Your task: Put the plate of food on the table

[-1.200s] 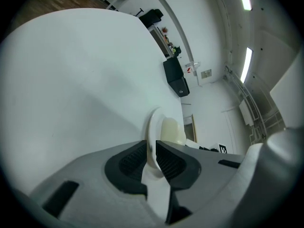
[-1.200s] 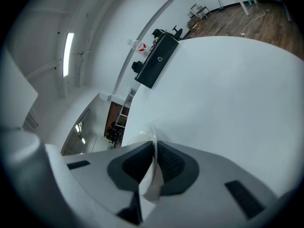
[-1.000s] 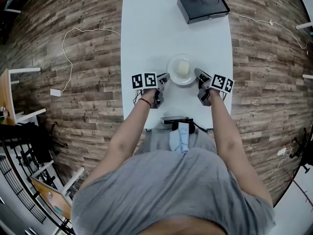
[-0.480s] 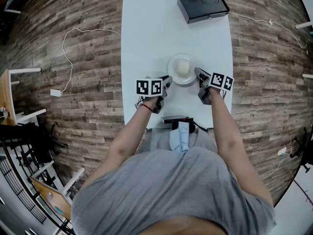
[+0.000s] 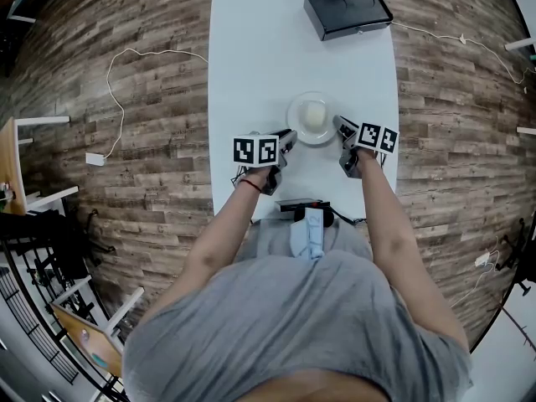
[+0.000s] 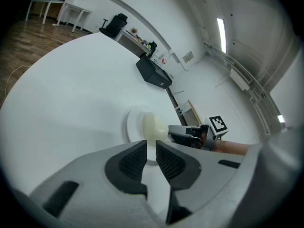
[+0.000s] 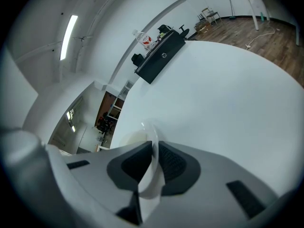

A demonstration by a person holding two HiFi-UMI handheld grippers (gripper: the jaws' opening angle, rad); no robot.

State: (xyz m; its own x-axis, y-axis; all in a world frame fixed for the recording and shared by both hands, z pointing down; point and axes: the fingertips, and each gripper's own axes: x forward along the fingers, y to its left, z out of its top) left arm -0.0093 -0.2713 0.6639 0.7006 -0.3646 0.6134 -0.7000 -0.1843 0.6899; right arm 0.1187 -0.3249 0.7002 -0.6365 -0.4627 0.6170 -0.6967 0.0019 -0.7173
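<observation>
The white tabletop (image 5: pixel 251 57) carries a plate of food (image 5: pixel 292 116) near its middle. A black box (image 5: pixel 347 11) lies at its one o'clock.

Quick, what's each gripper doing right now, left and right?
Left gripper: closed on the plate rim.
Right gripper: closed on the plate's opposite rim.

Office, long white table (image 5: pixel 251 57), swivel chair (image 6: pixel 114 23)
</observation>
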